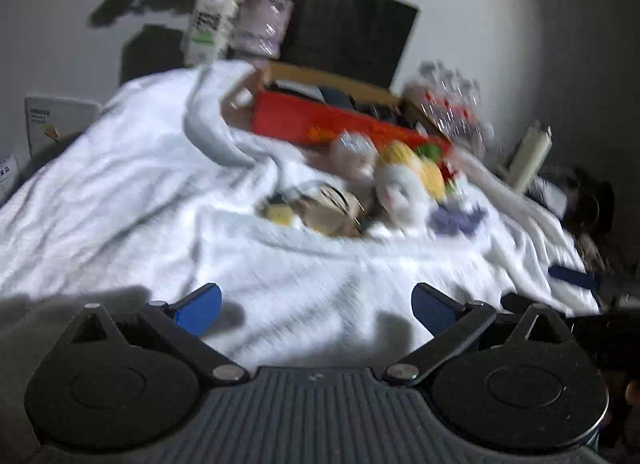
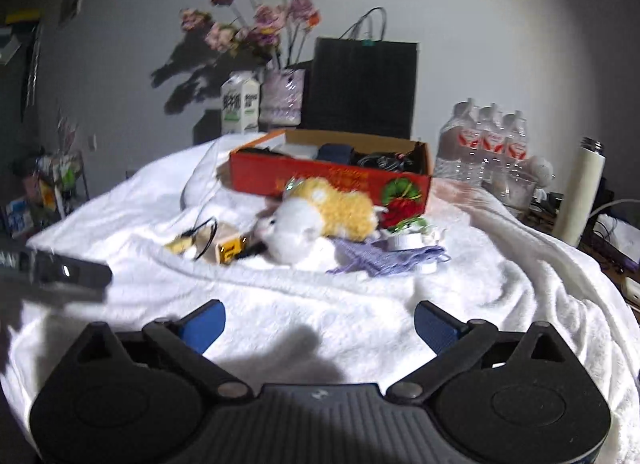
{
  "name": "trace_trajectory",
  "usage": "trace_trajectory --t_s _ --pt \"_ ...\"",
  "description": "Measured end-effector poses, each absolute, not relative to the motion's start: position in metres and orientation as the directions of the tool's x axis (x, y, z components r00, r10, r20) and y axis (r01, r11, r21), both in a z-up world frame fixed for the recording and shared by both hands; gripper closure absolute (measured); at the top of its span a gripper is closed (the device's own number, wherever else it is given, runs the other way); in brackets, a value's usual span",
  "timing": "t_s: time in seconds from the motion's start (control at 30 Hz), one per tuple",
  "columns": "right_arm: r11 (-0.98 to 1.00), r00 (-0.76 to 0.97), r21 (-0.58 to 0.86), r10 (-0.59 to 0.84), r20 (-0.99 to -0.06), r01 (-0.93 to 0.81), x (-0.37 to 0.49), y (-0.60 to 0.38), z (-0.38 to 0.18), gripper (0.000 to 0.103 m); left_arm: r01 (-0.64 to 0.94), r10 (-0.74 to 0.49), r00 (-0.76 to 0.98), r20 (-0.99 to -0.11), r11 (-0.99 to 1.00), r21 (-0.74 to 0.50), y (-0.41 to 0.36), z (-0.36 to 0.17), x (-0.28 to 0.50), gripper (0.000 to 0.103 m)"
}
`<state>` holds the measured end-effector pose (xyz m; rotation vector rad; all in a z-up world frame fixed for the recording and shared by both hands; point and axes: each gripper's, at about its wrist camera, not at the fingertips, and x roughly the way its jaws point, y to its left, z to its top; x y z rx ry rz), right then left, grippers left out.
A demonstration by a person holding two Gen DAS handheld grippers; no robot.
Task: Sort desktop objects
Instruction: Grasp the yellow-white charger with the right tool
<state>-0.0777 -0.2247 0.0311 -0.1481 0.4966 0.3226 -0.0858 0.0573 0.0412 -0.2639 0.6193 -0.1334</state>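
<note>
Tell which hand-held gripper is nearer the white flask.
Right, likely. The flask stands ahead-right of both; the right hand-held gripper sits on that side, the left hand-held gripper farther left.

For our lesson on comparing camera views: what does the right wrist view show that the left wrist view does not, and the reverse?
Only the right wrist view shows the flower blooms sharply and a metal-capped bottle.
Only the left wrist view shows a white booklet at left.
Both share the red box, plush toy, black bag and white blanket.
</note>
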Motion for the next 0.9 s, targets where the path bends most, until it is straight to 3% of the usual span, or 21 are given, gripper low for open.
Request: trace_trajectory --t_s 0.17,0.27,0.37,0.4,0.47,0.53,0.6,0.73,0.77,0.8,0.9 --pt "0.928 0.811 -0.043 0.3 -0.503 -0.37 -0.065 -0.207 0.02 0.003 -0.026 -0.068 0.824 -0.562 0.987 -0.158 0.062 0.043 -0.063 0.0" --pt "0.914 0.801 -0.048 0.327 -0.501 -0.403 -0.058 -0.195 0.018 0.007 0.039 -0.081 0.832 -0.55 0.995 -0.088 0.047 0.041 -0.046 0.003" --pt "0.919 0.81 -0.073 0.302 -0.503 -0.388 -0.048 -0.188 0.017 0.011 0.125 -0.161 0.828 -0.538 0.987 -0.104 0.03 0.04 -0.024 0.006" --pt "0.921 0.81 -0.076 0.295 -0.506 -0.382 -0.045 -0.186 0.016 0.012 0.137 -0.178 0.822 -0.541 0.984 -0.117 0.026 0.039 -0.014 0.01" --pt "0.924 0.806 -0.067 0.291 -0.516 -0.377 -0.04 -0.187 0.015 0.014 0.134 -0.191 0.805 -0.562 0.981 -0.142 0.019 0.033 0.005 0.028" --pt "0.926 0.801 -0.065 0.286 -0.527 -0.373 -0.036 -0.19 0.012 0.015 0.141 -0.217 0.774 -0.594 0.975 -0.171 0.016 0.027 0.021 0.059" --pt "0.928 0.802 -0.071 0.275 -0.53 -0.366 -0.036 -0.192 0.01 0.015 0.155 -0.238 0.758 -0.607 0.97 -0.187 0.015 0.019 0.031 0.064" --pt "0.929 0.8 -0.061 0.279 -0.531 -0.365 -0.031 -0.197 0.01 0.015 0.187 -0.249 0.741 -0.624 0.968 -0.164 0.011 0.012 0.035 0.066" --pt "0.927 0.798 -0.055 0.286 -0.53 -0.37 -0.03 -0.196 0.01 0.015 0.188 -0.255 0.732 -0.632 0.967 -0.173 0.011 0.011 0.037 0.07" --pt "0.925 0.796 -0.051 0.295 -0.529 -0.376 -0.028 -0.194 0.01 0.015 0.187 -0.265 0.722 -0.639 0.964 -0.188 0.012 0.01 0.037 0.092" --pt "0.918 0.789 -0.051 0.31 -0.531 -0.394 -0.022 -0.186 0.01 0.019 0.171 -0.249 0.756 -0.606 0.968 -0.185 0.018 0.021 0.024 0.097"
